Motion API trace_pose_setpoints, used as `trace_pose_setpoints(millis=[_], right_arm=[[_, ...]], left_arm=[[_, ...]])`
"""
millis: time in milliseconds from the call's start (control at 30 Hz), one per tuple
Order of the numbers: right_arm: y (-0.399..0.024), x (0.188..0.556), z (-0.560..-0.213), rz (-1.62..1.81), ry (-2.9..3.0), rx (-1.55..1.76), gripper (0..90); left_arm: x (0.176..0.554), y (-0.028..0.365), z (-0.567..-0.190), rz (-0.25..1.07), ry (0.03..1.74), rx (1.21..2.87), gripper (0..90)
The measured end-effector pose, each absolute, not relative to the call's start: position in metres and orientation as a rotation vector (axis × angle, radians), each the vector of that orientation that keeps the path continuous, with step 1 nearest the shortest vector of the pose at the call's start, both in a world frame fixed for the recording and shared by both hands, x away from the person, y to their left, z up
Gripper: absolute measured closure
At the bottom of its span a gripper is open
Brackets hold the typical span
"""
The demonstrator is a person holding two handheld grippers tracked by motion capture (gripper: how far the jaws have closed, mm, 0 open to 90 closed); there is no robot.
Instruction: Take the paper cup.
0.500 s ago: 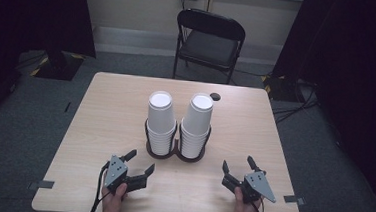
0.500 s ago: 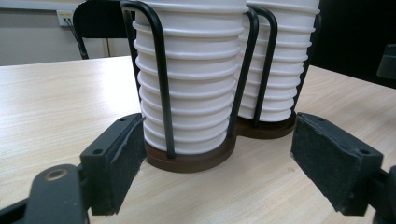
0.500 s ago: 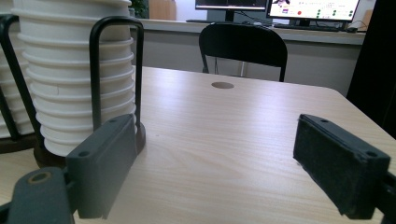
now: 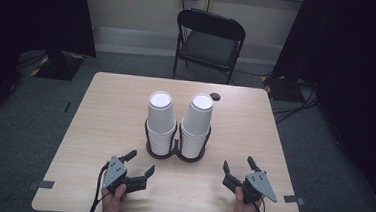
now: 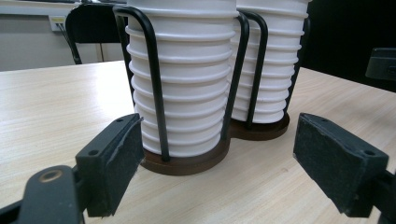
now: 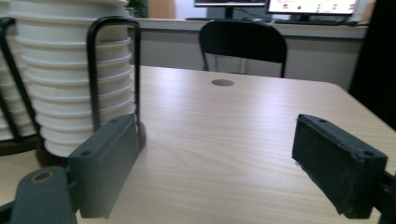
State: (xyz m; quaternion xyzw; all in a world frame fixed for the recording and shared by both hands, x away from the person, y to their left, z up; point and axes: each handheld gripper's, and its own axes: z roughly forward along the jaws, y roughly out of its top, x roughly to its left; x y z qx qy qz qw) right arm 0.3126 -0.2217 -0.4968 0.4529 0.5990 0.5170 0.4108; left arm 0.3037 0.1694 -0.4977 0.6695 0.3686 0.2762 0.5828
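The left gripper (image 4: 139,165) and the right gripper (image 4: 238,166) are held low in the hands, well apart, each with jaws spread wide and nothing between them.

Even overhead light, dim dark edges, soft shadows, near pads slightly blurred.

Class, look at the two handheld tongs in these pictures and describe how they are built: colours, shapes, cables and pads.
The left tongs and right tongs match: black bodies with two black jaws each, and a grey three-cornered plate on top. Up close, each jaw ends in a flat rectangular block faced with a rough dark pad, with small screw holes along its edge. A black cable trails back from the left tongs.
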Motion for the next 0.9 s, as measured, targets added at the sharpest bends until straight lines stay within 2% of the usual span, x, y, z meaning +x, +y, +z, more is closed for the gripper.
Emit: trace_pose_setpoints(millis=[400,900], right_arm=[[-0.217,0.311,-0.493,1.36,1.576,1.145,15.3],[-0.196,0.318,-0.463,1.443,1.655,1.045,19.7]], left_arm=[[0.303,0.169,-0.498,0.645,0.866,1.56,15.9],[0.303,0.17,-0.498,0.646,0.856,1.556,15.9]])
